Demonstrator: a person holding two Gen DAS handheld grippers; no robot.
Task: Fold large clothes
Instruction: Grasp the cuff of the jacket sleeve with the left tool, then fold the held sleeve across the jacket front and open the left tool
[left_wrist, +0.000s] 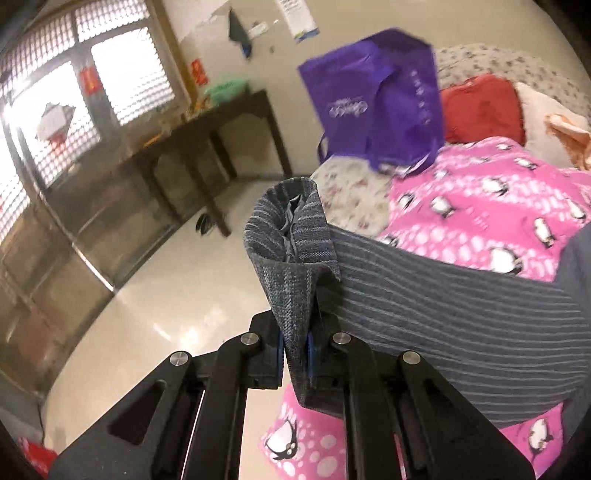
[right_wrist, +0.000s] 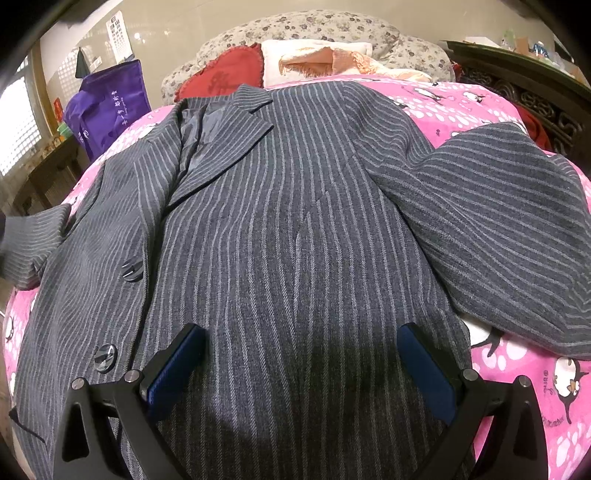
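Hiding its cuff (left_wrist: 291, 236), left gripper (left_wrist: 295, 354) pinches sleeve.

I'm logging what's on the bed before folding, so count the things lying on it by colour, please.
Grey: 1, the striped coat
Purple: 1, the tote bag
Red: 1, the cushion
White and orange: 1, the pillow
Total: 4, all on the pink penguin blanket
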